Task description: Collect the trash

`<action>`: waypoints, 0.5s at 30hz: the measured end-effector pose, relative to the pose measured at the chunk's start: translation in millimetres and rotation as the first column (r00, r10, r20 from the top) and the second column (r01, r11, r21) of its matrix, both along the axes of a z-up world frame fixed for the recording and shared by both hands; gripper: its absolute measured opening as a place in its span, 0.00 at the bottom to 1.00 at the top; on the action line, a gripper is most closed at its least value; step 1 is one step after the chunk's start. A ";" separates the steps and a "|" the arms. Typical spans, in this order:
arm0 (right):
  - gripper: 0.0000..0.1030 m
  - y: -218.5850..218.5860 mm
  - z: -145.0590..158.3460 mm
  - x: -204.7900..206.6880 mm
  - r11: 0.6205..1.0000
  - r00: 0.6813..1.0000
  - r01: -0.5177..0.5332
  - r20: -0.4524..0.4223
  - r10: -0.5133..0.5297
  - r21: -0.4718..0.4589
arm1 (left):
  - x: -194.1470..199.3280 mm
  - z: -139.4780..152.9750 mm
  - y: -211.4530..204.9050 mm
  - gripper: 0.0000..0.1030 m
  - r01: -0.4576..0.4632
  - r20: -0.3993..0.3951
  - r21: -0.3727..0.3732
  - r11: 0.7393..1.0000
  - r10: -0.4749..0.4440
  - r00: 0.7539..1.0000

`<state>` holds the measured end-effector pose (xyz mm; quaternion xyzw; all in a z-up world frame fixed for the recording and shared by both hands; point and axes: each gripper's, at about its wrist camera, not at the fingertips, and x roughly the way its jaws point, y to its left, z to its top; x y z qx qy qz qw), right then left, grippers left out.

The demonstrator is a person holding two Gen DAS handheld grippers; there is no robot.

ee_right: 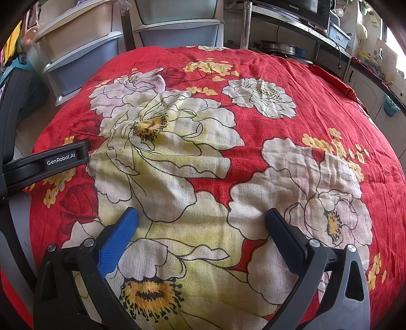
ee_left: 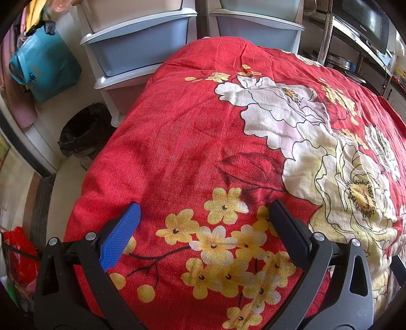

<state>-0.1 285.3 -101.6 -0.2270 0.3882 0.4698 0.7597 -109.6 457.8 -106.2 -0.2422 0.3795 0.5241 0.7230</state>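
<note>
Both tools hover with jaws spread wide and empty over a table draped in a red cotton cloth printed with white and yellow flowers [ee_left: 177,152]. The left tool [ee_left: 203,223] hangs above the yellow blossoms at the cloth's near edge; the right tool [ee_right: 200,228] sits over a large pale bloom, with the left device's black body [ee_right: 45,160] visible at its 9 o'clock. No loose trash shows on the cloth in either view.

Farther out, at about 10 o'clock from the left tool, a bin lined with a black plastic bag [ee_left: 83,129] stands on the pale floor just beside the table's corner, likely where litter is to go. A crumpled red plastic bag [ee_left: 20,253] lies low at 8 o'clock; whether it is rubbish cannot be told. If it is, it should be light, limp and slippery, best pinched at a bunched fold rather than a flat face.

Beyond stand grey plastic stacking drawers [ee_left: 137,43] at 12 o'clock, a teal bag [ee_left: 45,71] at 10 o'clock and a black microwave [ee_right: 302,7] on a metal rack at 1 o'clock.
</note>
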 end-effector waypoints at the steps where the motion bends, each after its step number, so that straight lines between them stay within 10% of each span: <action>1: 0.95 -0.2 0.0 0.2 1.000 1.000 0.000 0.000 0.000 0.000 | 0.1 0.0 -0.1 0.91 0.000 0.000 0.000 1.000 0.000 1.000; 15: 0.95 -1.0 0.3 0.7 1.000 1.000 0.000 0.000 0.000 0.000 | 0.0 -0.1 0.3 0.91 0.000 0.000 0.000 1.000 0.000 1.000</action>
